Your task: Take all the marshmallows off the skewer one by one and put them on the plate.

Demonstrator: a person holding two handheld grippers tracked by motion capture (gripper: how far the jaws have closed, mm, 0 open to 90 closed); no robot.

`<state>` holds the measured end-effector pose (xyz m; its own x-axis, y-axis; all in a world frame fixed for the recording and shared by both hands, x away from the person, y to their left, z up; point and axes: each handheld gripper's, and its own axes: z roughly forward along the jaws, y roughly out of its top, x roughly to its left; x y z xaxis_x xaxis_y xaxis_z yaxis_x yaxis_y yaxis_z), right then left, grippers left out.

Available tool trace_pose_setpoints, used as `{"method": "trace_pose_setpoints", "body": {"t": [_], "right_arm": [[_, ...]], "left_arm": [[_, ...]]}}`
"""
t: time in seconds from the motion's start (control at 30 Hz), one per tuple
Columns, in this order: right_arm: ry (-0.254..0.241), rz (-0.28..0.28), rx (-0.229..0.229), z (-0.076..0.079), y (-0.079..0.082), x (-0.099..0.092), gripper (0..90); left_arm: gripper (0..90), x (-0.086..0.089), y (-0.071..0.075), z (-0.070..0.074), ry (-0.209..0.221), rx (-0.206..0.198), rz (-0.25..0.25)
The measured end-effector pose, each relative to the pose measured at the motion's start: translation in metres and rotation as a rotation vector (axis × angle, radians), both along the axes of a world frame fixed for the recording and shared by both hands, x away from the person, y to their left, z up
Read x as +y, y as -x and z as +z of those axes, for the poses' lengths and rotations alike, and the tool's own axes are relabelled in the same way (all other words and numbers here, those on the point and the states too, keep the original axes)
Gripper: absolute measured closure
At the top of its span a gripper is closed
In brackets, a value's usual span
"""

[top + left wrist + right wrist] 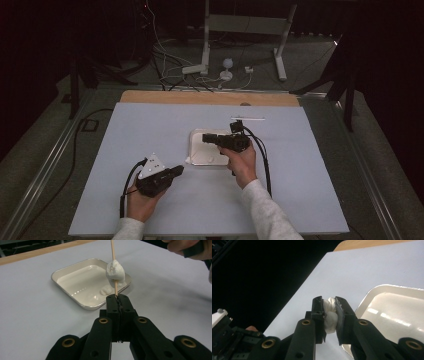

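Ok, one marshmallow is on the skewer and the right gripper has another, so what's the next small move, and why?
Probably carry the right gripper, shut on its marshmallow, to the skewer tip. The left gripper holds the skewer steady with one marshmallow threaded and bare stick above it.

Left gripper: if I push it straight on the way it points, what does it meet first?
Probably the white tray: the left gripper, shut on the skewer, points at its near rim. Depth is unclear.

Just ahead of the left gripper, whose shut jaws pinch a thin wooden skewer threaded through a white marshmallow, sits a shallow white square tray, while the right gripper squeezes another white marshmallow beside that tray's edge.
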<state>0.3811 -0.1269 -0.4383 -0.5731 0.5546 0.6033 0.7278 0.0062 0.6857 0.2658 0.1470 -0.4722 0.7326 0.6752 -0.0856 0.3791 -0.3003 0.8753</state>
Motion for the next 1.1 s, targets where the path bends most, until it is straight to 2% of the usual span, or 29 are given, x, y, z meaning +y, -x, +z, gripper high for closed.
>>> {"method": "trace_pose_setpoints", "body": {"t": [0.13, 0.17, 0.2, 0.23, 0.27, 0.3, 0.37, 0.5, 0.73, 0.93, 0.97, 1.0, 1.1], "right_arm": [[-0.005, -0.010, -0.001, 0.002, -0.003, -0.002, 79.4], [-0.001, -0.028, -0.006, 0.003, -0.003, -0.003, 80.0], [-0.013, -0.140, -0.035, 0.010, -0.007, -0.021, 80.5], [-0.039, -0.160, -0.028, 0.013, -0.011, -0.033, 80.4], [-0.039, -0.160, -0.028, 0.013, -0.011, -0.033, 80.4], [0.003, -0.157, -0.047, 0.020, -0.015, -0.045, 80.2], [0.057, -0.145, -0.073, 0.024, -0.012, -0.047, 79.9], [0.094, -0.129, -0.083, 0.021, -0.012, -0.043, 79.6], [0.161, -0.104, -0.100, 0.015, -0.011, -0.034, 79.0], [0.260, -0.078, -0.124, 0.007, -0.013, -0.025, 78.1], [0.291, -0.068, -0.128, 0.003, -0.014, -0.022, 78.0], [0.291, -0.068, -0.128, 0.003, -0.014, -0.022, 78.0], [0.331, -0.070, -0.122, -0.004, -0.016, -0.018, 77.7]], "left_arm": [[90.0, 0.003, 0.001, 0.000, -0.007, -0.002, 0.001], [90.0, 0.003, 0.002, -0.001, -0.042, 0.000, 0.003], [90.0, 0.006, 0.003, -0.003, -0.066, 0.006, 0.003], [90.0, 0.011, 0.004, -0.006, -0.048, 0.022, 0.013], [90.0, 0.016, 0.003, -0.007, -0.021, 0.032, 0.022], [90.0, 0.018, 0.002, -0.005, -0.003, 0.031, 0.033], [90.0, 0.015, -0.001, -0.003, 0.017, 0.021, 0.039], [90.0, 0.009, 0.000, -0.005, -0.016, 0.020, 0.036], [90.0, 0.011, -0.001, -0.007, -0.009, 0.027, 0.051], [90.0, 0.012, -0.002, -0.007, -0.006, 0.029, 0.066], [90.0, 0.011, -0.002, -0.007, -0.008, 0.030, 0.069], [90.0, 0.011, -0.003, -0.007, -0.010, 0.030, 0.071], [90.0, 0.011, -0.003, -0.008, -0.012, 0.034, 0.072]]}}
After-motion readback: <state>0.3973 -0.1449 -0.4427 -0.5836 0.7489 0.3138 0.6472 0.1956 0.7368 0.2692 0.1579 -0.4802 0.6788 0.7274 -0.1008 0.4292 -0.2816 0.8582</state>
